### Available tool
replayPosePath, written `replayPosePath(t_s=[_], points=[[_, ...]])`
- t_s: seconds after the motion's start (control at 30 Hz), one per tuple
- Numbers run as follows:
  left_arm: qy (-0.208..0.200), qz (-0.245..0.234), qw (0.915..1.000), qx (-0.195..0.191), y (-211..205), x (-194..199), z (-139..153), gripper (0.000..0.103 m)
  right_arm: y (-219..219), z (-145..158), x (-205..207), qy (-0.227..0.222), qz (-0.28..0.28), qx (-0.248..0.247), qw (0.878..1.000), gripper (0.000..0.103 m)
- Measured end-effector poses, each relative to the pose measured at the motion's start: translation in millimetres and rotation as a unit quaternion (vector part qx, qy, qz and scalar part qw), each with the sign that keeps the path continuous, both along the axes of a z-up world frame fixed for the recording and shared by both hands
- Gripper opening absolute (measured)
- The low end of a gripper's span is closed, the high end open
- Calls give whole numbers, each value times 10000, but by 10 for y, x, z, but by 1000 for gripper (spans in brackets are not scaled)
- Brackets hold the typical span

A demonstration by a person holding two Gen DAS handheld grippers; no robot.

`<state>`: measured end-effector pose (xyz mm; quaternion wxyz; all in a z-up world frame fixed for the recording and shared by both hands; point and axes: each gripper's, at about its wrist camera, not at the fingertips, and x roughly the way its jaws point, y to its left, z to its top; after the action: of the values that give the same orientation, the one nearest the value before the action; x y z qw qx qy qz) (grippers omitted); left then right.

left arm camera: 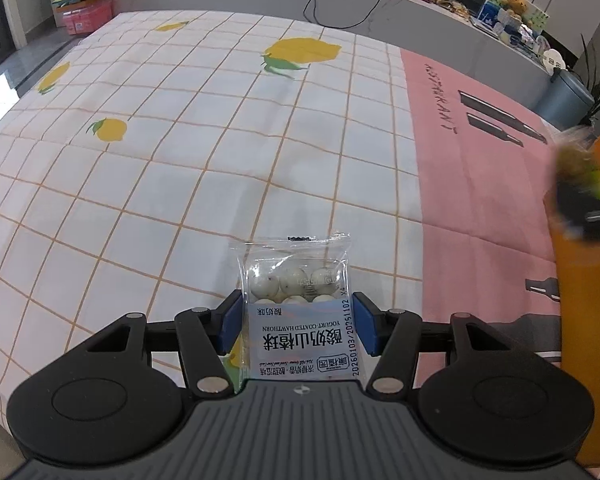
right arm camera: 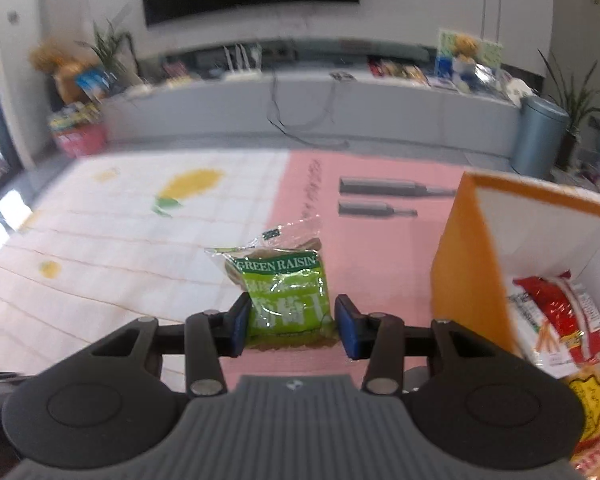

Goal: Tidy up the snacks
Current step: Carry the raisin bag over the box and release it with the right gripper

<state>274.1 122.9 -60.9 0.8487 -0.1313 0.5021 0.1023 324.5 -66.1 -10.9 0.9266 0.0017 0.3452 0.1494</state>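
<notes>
snack pack of yogurt hawthorn balls (left arm camera: 296, 312) is clamped in left tongs (left arm camera: 298, 326) above the tablecloth (left arm camera: 180, 160). green raisin bag (right arm camera: 286, 300) sits btwn right tongs (right arm camera: 292, 326), contact unclear, beside orange box (right arm camera: 468, 264).

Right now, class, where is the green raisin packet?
In the right wrist view, the green raisin packet sits between the right gripper's blue fingers, above the pink cloth, left of the orange box.
</notes>
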Motion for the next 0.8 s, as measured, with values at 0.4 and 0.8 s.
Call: replayPosePath(t_s=[0.4,0.8], points=[[-727,-524,9959,-134,-298,-298,410,65,-1573,583,-513,-996,-1083,722,9865,43],[-1367,-1417,9801,-245,-842,-318,600,65,-2132,45,141,121,-1352,1359,9814,43]])
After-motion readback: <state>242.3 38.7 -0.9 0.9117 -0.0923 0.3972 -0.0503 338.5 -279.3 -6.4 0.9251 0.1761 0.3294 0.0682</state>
